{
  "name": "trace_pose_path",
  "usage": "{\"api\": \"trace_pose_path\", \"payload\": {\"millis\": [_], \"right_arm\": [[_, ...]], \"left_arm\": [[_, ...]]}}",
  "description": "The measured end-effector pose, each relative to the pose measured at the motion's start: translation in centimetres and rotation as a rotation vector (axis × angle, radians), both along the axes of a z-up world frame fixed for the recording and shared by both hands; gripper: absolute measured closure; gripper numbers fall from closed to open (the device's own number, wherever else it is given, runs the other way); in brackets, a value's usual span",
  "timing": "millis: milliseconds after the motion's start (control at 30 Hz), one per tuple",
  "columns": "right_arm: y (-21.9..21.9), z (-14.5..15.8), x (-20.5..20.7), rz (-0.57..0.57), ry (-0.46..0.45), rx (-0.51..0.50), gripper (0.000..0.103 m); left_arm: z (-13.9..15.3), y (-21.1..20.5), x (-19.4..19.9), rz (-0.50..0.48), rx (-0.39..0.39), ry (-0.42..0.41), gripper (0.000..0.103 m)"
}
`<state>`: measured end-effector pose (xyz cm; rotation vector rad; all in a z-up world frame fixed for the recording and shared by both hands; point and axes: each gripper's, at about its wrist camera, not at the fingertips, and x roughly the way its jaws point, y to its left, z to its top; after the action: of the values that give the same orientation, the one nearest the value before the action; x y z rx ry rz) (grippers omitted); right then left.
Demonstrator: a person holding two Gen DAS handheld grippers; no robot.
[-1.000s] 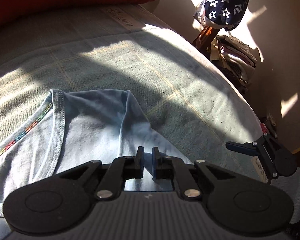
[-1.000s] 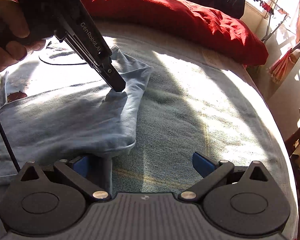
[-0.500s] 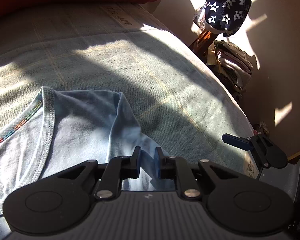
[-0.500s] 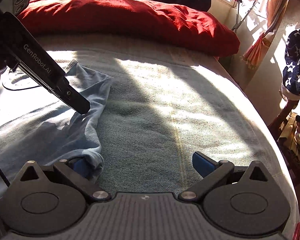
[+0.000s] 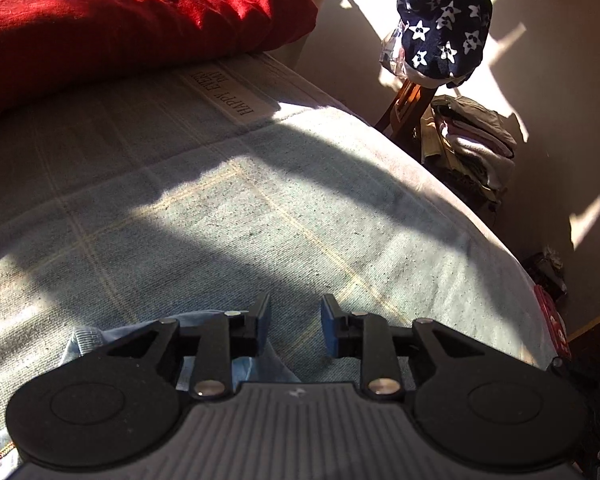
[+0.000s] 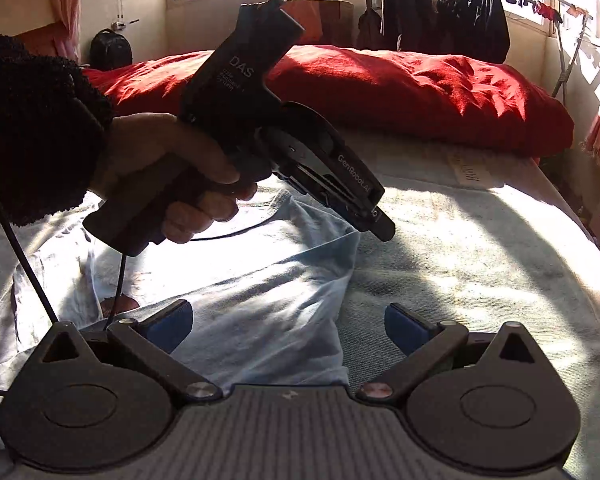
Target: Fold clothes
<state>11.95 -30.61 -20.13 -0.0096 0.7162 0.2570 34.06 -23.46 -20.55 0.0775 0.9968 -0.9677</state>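
A light blue T-shirt (image 6: 236, 280) lies on the bed with its right side folded in, giving a straight edge down the middle of the right wrist view. In the left wrist view only its collar corner (image 5: 88, 338) shows, behind the left finger. My left gripper (image 5: 294, 326) is lifted off the shirt's top corner; its jaws are opening, with only bedspread between them. From the right wrist view that gripper (image 6: 382, 232) hangs above the fold's upper corner, held by a hand (image 6: 172, 168) in a dark fuzzy sleeve. My right gripper (image 6: 288, 330) is wide open above the fold's lower part, holding nothing.
The grey-blue checked bedspread (image 5: 240, 208) runs right of the shirt to the bed's edge. A red pillow (image 6: 400, 88) lies across the head. A chair with a star-print cloth (image 5: 444, 20) and stacked clothes (image 5: 472, 152) stands beside the bed. A clothes rack (image 6: 440, 12) is by the window.
My left gripper let go of the shirt's folded corner, opened and lifted away from it. My right gripper rose and tilted up, so more of the room shows; the shirt stays folded.
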Motion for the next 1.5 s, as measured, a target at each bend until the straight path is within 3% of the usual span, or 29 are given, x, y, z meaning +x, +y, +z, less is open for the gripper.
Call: {"api": "trace_pose_path", "payload": {"millis": [133, 167, 200, 267, 333, 433, 600, 700, 800, 933, 1000, 1133, 1267, 1367, 1500], "right_arm": [[1.0, -1.5, 1.4, 0.071, 0.109, 0.050, 0.000], [1.1, -2.1, 1.4, 0.072, 0.153, 0.056, 0.000], [0.9, -2.9, 1.2, 0.052, 0.206, 0.052, 0.000], [0.8, -3.4, 0.2, 0.051, 0.210, 0.043, 0.000], [1.0, -3.1, -0.9, 0.072, 0.198, 0.015, 0.000], [1.2, -2.4, -1.4, 0.084, 0.165, 0.011, 0.000], [2.9, -2.2, 0.6, 0.125, 0.117, 0.002, 0.000], [2.8, -3.8, 2.0, 0.087, 0.169, 0.026, 0.000], [2.4, -4.7, 1.3, 0.065, 0.183, 0.040, 0.000], [3.1, -4.9, 0.5, 0.061, 0.205, -0.024, 0.000], [3.5, -4.5, 0.8, 0.067, 0.228, -0.052, 0.000], [2.5, -3.2, 0.7, 0.018, 0.228, 0.032, 0.000], [2.5, -3.7, 0.4, 0.031, 0.263, 0.060, 0.000], [3.9, -4.7, 0.1, 0.074, 0.250, -0.054, 0.000], [4.1, -4.7, 0.1, 0.041, 0.248, -0.056, 0.000]], "left_arm": [[0.8, 1.1, -0.4, -0.033, 0.030, 0.056, 0.074], [0.6, 1.3, -0.8, -0.048, 0.027, 0.078, 0.071], [0.1, 1.3, -1.1, -0.058, 0.029, 0.094, 0.062], [-0.8, 1.2, -1.7, -0.077, 0.037, 0.122, 0.058], [-1.9, 0.7, -1.9, -0.073, 0.070, 0.099, 0.058], [-2.8, 0.0, -0.7, -0.045, 0.046, 0.102, 0.058], [-3.3, -1.8, 1.3, -0.073, 0.045, 0.128, 0.057], [-3.4, -2.2, 1.8, -0.093, 0.053, 0.128, 0.057], [-2.6, -1.7, 1.6, -0.095, 0.057, 0.104, 0.057], [-0.1, -0.6, 0.4, -0.144, 0.031, 0.107, 0.058], [0.5, -0.1, -0.4, -0.178, 0.024, 0.141, 0.057], [0.5, 0.5, -1.9, -0.247, 0.026, 0.247, 0.053], [-2.5, 0.2, -2.2, -0.201, 0.070, 0.284, 0.051], [-2.8, -0.2, -1.3, -0.141, 0.046, 0.256, 0.051], [-0.7, -0.3, 0.1, -0.106, 0.035, 0.161, 0.051]]}}
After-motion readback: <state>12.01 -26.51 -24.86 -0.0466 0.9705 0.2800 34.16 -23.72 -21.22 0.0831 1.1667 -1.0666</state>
